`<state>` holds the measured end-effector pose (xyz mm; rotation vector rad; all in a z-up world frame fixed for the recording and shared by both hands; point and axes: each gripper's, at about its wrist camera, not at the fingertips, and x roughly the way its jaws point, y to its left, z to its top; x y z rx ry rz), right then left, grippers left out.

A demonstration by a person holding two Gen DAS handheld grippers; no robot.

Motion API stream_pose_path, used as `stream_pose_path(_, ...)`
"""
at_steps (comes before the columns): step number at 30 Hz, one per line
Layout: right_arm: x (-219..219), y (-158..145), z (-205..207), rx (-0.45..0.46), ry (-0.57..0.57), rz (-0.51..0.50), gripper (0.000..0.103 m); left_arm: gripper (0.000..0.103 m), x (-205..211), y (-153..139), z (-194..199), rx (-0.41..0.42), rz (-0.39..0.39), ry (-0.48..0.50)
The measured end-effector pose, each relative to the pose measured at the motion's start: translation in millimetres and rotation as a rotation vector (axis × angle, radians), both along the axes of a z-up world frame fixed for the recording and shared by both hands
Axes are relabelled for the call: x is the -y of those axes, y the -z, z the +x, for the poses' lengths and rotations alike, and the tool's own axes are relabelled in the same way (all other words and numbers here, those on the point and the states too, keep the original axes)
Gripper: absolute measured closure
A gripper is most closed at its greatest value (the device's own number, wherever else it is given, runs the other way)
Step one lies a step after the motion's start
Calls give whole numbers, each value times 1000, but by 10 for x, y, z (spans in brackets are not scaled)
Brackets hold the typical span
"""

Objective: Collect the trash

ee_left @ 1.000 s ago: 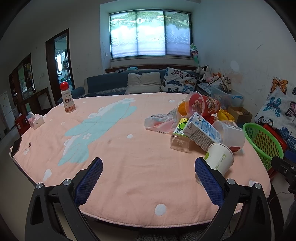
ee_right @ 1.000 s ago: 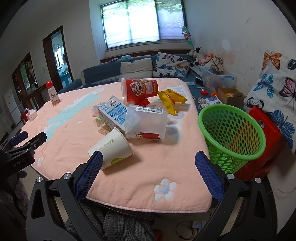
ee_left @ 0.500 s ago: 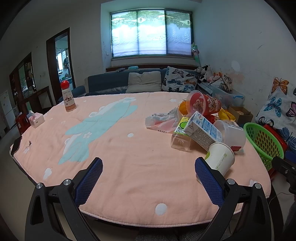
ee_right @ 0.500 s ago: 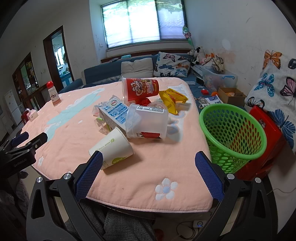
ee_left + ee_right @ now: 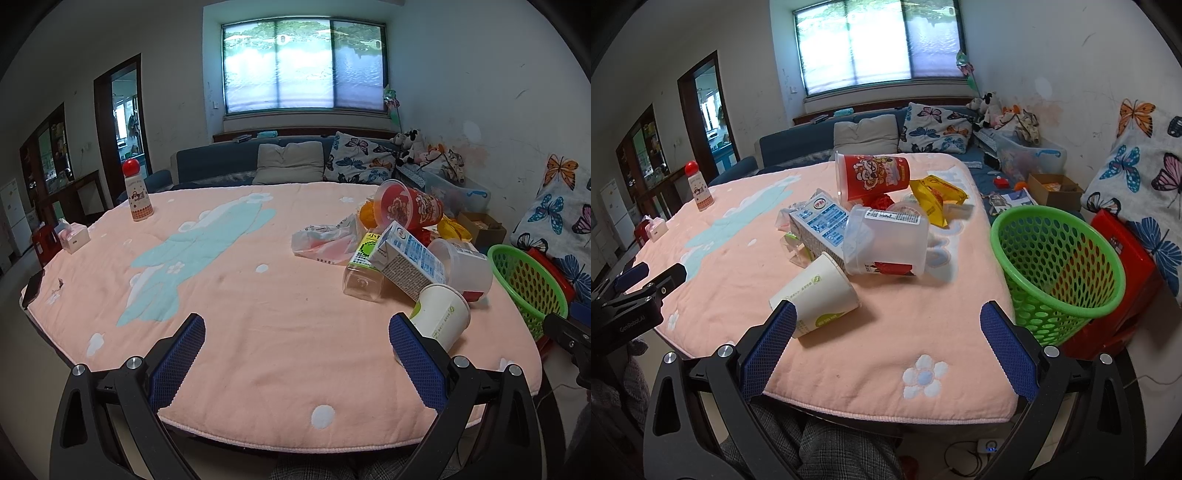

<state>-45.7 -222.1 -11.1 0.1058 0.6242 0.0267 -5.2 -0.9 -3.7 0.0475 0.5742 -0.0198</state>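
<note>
Your landmark is the round table under its pink quilted cover (image 5: 849, 332), with the litter heaped on the side nearest the green mesh basket (image 5: 1056, 258), which stands off the table's edge and looks empty. In that heap, going down in size: a red printed tub (image 5: 875, 175) on its side at the far end, a clear lidded tub (image 5: 886, 243) in the middle, a blue-and-white milk carton (image 5: 818, 225) leaning beside it, a yellow wrapper (image 5: 936, 195), a clear bottle (image 5: 364, 280).

Nearest you lies the white paper cup (image 5: 816, 295), tipped over, long axis running from its base near your right gripper (image 5: 886, 343) up toward the carton. Its base sits just past that gripper's left finger, so the right hand is the closer one. Both the right and your left gripper (image 5: 295, 354) are spread wide, holding nothing. Nothing blocks the cup.
</note>
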Motion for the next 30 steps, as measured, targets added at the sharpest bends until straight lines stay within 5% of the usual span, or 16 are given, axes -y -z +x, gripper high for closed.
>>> stream_pose_path(30,-1,34,65,-13,-7,2,5,6,-5,78,40,-17,-5,0)
